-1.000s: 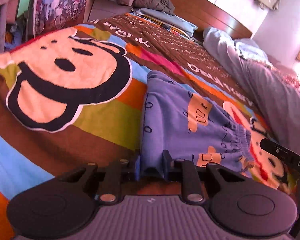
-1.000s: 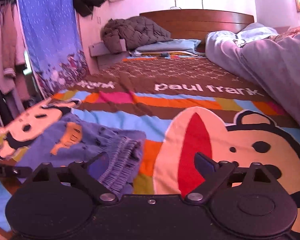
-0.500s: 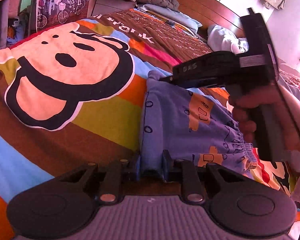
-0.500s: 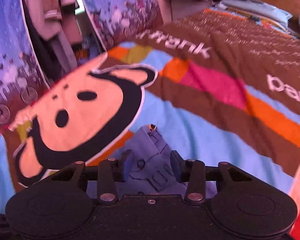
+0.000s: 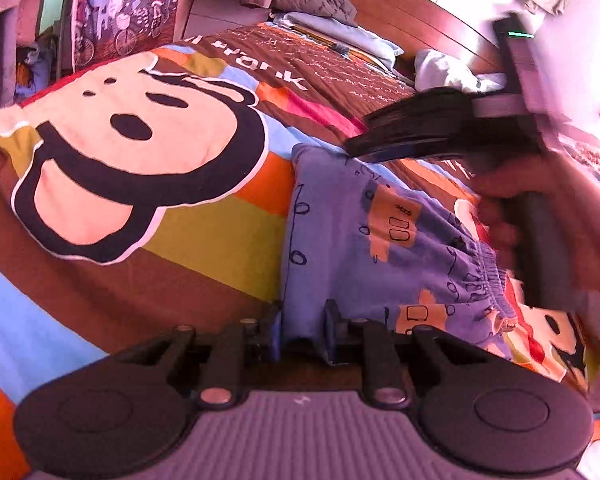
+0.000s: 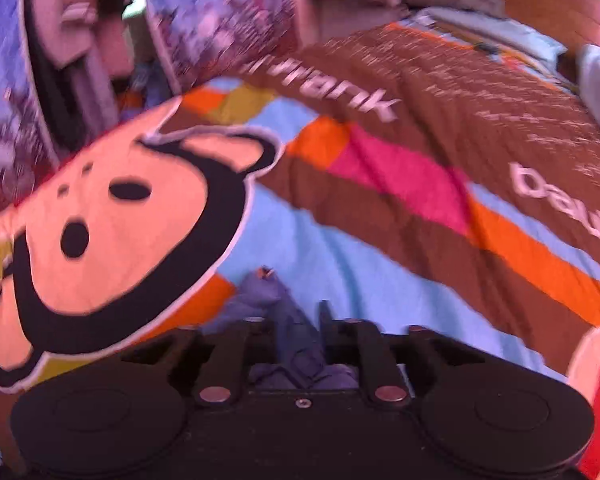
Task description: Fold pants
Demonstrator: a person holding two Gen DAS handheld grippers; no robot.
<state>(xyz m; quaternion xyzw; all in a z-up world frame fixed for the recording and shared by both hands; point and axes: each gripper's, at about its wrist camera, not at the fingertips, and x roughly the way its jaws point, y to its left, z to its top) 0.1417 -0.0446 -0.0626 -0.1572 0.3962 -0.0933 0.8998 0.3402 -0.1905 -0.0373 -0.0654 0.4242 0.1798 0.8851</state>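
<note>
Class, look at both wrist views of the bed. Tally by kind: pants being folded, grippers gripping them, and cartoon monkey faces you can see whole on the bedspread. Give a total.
Blue printed pants: 1
Grippers shut on the pants: 2, the left gripper and the right gripper
Whole monkey faces on the bedspread: 1
Total: 4

We see both views washed in a pink-violet cast, bright overall. Daylight glares white beyond the wooden headboard (image 5: 412, 16), blowing out the wall there. Fisheye bending curves the bedspread (image 5: 140, 184) and stretches everything away from the headboard. The right wrist view is smeared throughout; in the left wrist view only the right gripper (image 5: 452, 128) blurs, below the headboard.
</note>
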